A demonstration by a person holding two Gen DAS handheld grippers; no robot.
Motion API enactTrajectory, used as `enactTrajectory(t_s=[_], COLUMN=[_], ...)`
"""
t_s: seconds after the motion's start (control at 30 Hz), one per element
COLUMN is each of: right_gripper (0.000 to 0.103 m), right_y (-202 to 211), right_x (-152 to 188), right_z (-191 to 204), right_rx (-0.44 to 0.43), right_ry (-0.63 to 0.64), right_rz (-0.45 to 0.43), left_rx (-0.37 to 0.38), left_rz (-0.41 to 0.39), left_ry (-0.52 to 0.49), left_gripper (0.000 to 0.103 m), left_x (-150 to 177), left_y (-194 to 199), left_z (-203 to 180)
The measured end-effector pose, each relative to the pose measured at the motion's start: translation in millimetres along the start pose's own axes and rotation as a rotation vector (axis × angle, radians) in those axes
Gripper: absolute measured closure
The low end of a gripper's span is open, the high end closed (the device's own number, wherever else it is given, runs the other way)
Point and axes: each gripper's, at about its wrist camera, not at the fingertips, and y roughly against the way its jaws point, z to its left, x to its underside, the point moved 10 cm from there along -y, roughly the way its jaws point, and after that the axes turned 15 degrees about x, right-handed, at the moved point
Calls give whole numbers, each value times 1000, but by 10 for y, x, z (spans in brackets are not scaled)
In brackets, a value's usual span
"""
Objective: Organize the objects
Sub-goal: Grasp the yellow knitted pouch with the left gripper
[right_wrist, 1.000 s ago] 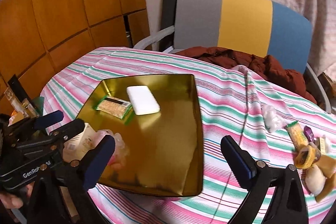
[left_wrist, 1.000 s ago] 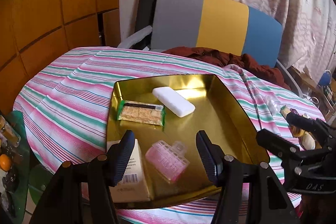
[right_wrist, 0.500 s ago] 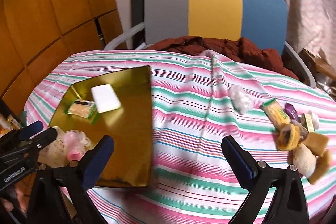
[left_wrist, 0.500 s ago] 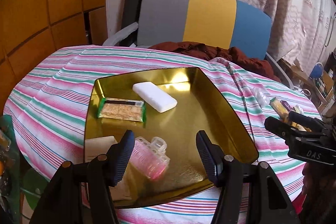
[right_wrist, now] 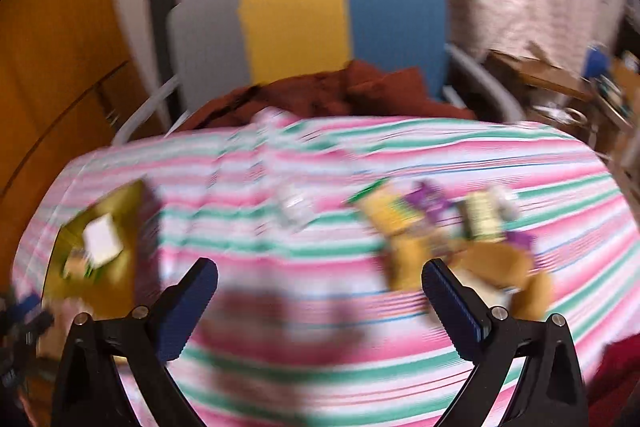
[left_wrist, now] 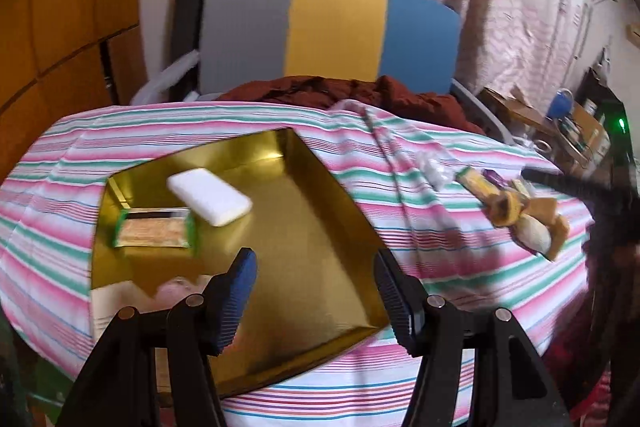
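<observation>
On the left half of the striped tablecloth [left_wrist: 248, 131], I log the gold tray [left_wrist: 320, 227] as the collecting point. Inside it: one white bar [left_wrist: 209, 195] toward the far side, one green-edged cracker packet [left_wrist: 154, 231] to its left, and at the near-left corner a pale carton [left_wrist: 108, 307] and a pink item [left_wrist: 176, 291], both blurred and partly hidden by my left gripper [left_wrist: 314, 291], jaws apart, empty. Left to sort, on the right of the cloth, well apart from the tray: a crumpled clear wrapper [right_wrist: 294, 209] and a cluster of snack packets [right_wrist: 452, 227] with tan pieces, too blurred to count. My right gripper [right_wrist: 320, 301], jaws wide apart and empty, hangs near that cluster. I judge the job roughly half done. Beyond: maroon cloth [left_wrist: 340, 95] and a tricolour chair [left_wrist: 332, 35].
</observation>
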Motion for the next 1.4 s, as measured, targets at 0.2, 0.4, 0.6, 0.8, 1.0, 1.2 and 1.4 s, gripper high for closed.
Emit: enactTrajectory(t_s=[0.2,0.4,0.6,0.8,1.0,1.2,1.4], right_gripper=[0,0,0,0,0,0,0], right_y=[-281,-610,-614,-589,-629,-644,-690], right_x=[-276,70,118,67,87,65,66], right_z=[-1159,-1939,-2102,-2061,-2081,-2064,-2031], right_rx=[93,83,29,-8,-48,-77,-94], right_ry=[-251,-603,-735,-734,-768,-776,-770], right_rz=[-15,89,101,85,86,86,99], left_rx=[78,160,269,384,451,456,447], left_rz=[49,111,185,249,302,304,394], left_ry=[-100,-177,-197,-174,-57,1,83], left_gripper=[42,42,42,42,26,20,22], left_x=[-16,-49,-100,-153,-257,-415,-350], left_y=[-236,-559,-1044,-1539,-2031,-2460,-2923], left_z=[-493,-981,-1535,-2029,-2295,-2482,-2581])
